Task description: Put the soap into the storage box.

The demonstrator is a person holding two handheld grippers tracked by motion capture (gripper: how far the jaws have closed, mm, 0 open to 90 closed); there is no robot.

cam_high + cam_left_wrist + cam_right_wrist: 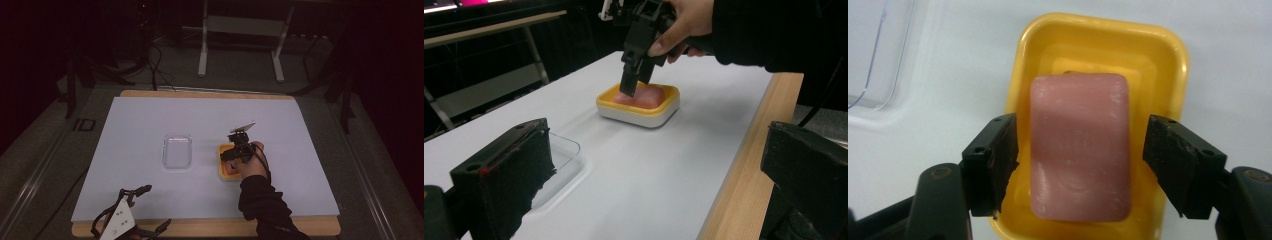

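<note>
R gripper (239,150) hangs over the yellow tray (223,171), held from above by the person's right hand (251,162); black sleeve (262,202) comes in from the table's near edge. High view hides most of the tray under hand + gripper. The right gripper view looks straight down into it: pink soap bar (1079,145) lies lengthwise in the yellow tray (1168,65), jaws spread wide, one on each long side of the bar, w/ a gap to the bar on both sides. Left jaw sits over the tray's rim.

Left gripper view gives the side angle: R gripper (636,82) points down, tips at the soap (644,96), which rises above the tray's rim; tray (644,112) has a yellow top and white base.

Clear plastic container (177,151) stands just left of the tray, apart from it, on the white table cover (135,125).

L gripper (150,207) rests at the near left of the table, by the wooden edge (225,226), jaws wide apart, nothing between them.
</note>
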